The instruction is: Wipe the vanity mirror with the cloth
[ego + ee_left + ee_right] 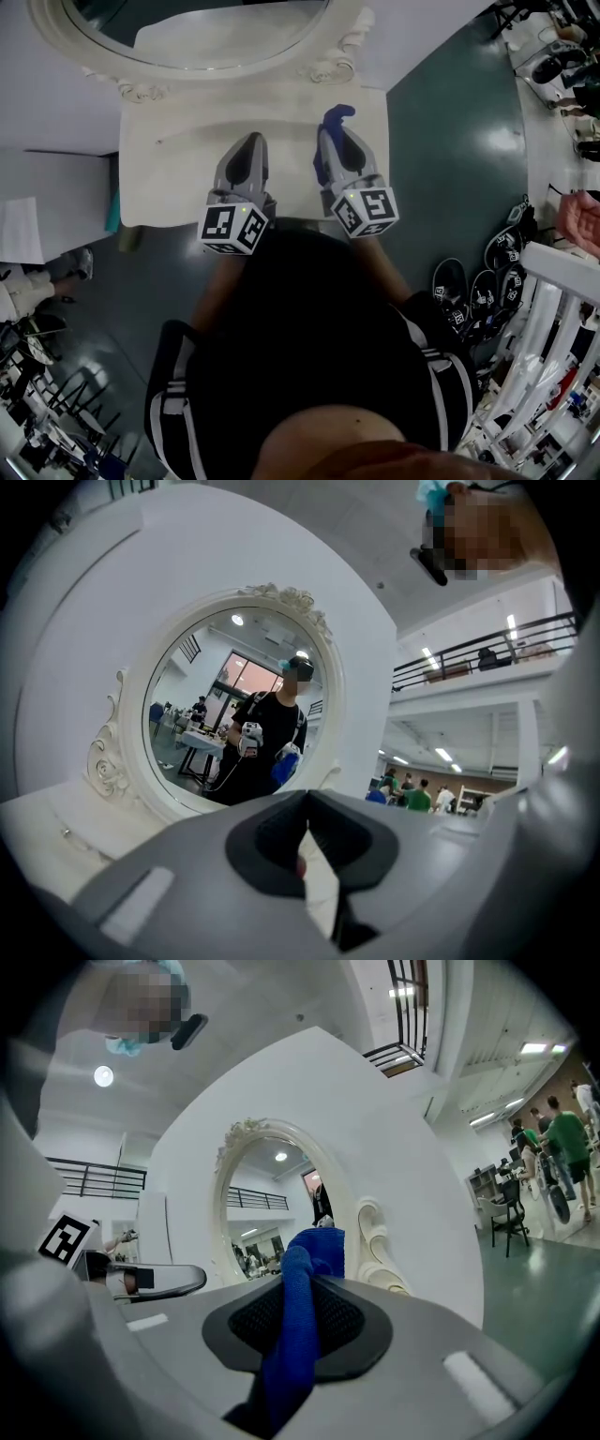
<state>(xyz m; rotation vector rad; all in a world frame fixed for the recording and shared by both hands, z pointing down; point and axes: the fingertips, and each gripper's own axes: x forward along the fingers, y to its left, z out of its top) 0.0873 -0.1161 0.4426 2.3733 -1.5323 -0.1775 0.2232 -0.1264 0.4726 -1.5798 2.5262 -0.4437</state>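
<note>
Black fabric of the person's top [309, 328] fills the bottom of the head view, and both grippers reach forward from it over the white vanity table [178, 173]. At the left, the left gripper [251, 142] has its jaws drawn together at the tips with nothing between them. At the right, the right gripper [330, 137] is clamped on the blue cloth [337, 114]. In the right gripper view the cloth runs up between the two dark pads, bunches in a fold above the tips and hangs down below them. That fold sits over the tabletop, near the scrolled lower right of the frame and short of the oval mirror [216, 42].
</note>
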